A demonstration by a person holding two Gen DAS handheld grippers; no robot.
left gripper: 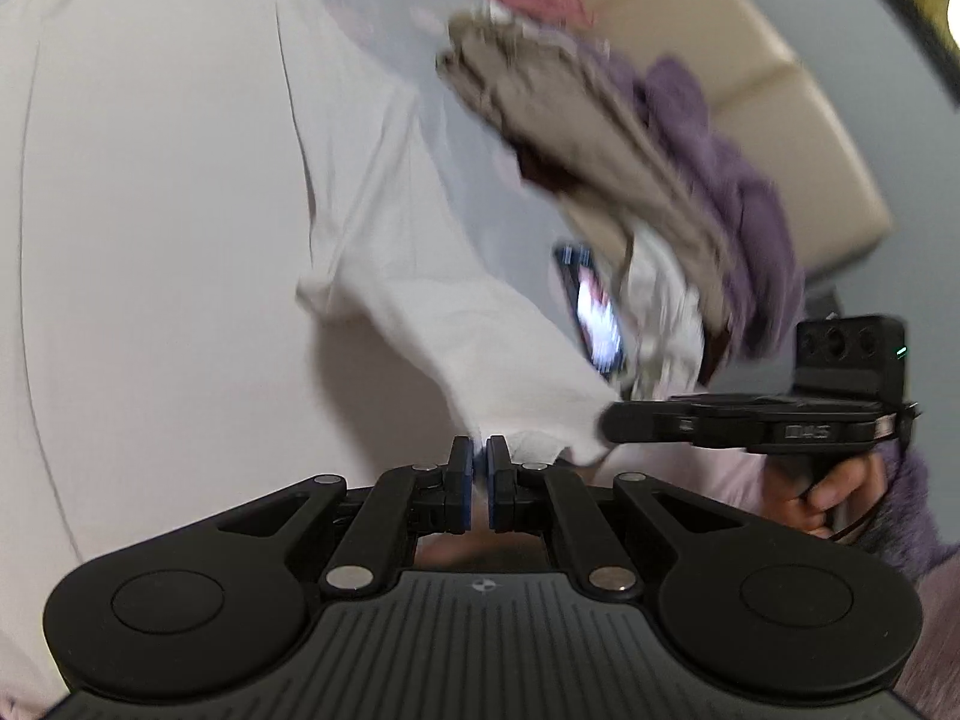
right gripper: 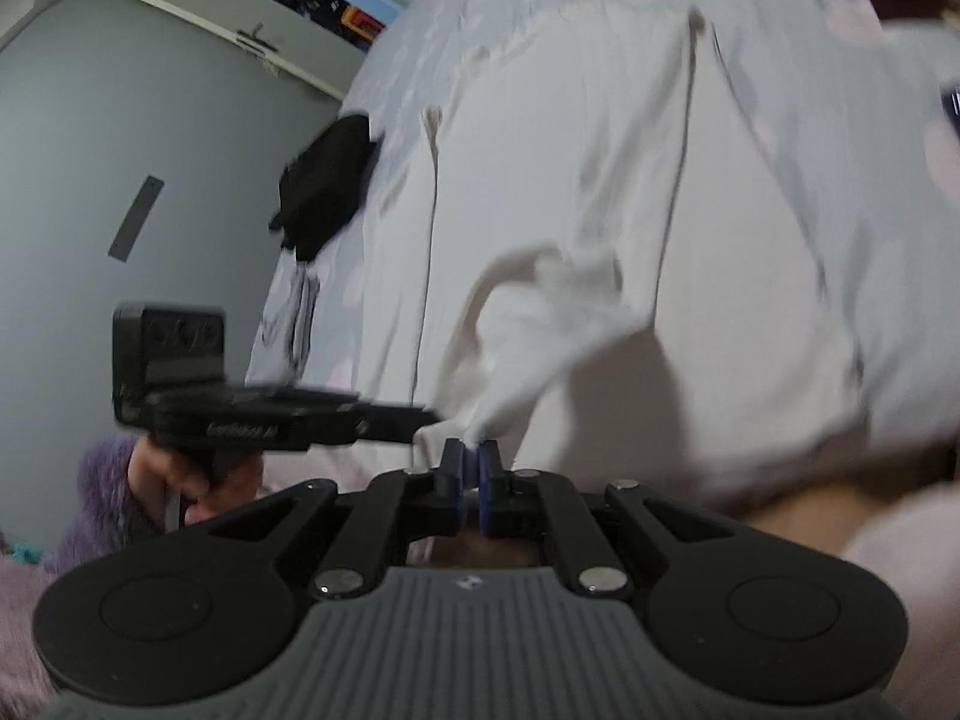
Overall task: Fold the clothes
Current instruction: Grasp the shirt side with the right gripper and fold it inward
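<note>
Item: white garment [left gripper: 180, 210], a pale cotton piece with stitched seams, spread over a bed with a light spotted sheet [right gripper: 480, 12]; it fills the centre and left of the left wrist view and the centre and right of the right wrist view. Its near edge is lifted off the sheet at the lower centre of both frames, and a raised fold with a shadow beneath is seen there, which suggests the edge is being taken up so it can be carried over the rest of the cloth for a fold. Left gripper [left gripper: 479, 450]: clenched on a pinch of the white edge at the lower centre of its own frame, cloth bunched between the blue pads. Right gripper [right gripper: 472, 456]: likewise clamped on a tuft of the same edge; in the left wrist view it is seen from the side at lower right, its tip buried in the cloth, just beside the left grip. Both tools are held angled downward toward the bed, each by a hand [left gripper: 834, 492] at a pistol-style handle, a fuzzy purple sleeve [right gripper: 102, 480] at the wrist. Also listed: a heap of unfolded clothes [left gripper: 600, 138], beige, purple and pink, at upper right; a lit phone [left gripper: 594, 312] beside it; a black item [right gripper: 324, 180] at the bed's edge
</note>
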